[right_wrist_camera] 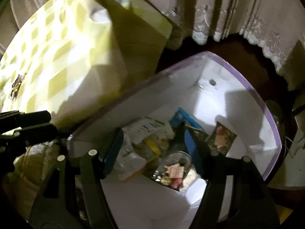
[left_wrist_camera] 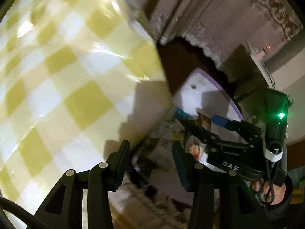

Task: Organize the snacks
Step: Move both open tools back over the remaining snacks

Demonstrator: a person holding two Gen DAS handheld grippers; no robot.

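Black hand-held grippers, left (left_wrist_camera: 151,162) and right (right_wrist_camera: 154,148), tilt downward, jaws apart, empty.

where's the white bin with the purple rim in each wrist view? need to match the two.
Left wrist: white bin with the purple rim sits right of centre, partly hidden behind the right gripper.
Right wrist: it fills the centre and lower right, snack packets inside.
Shared landmark: the yellow-and-white checked tablecloth, left of the bin in both.
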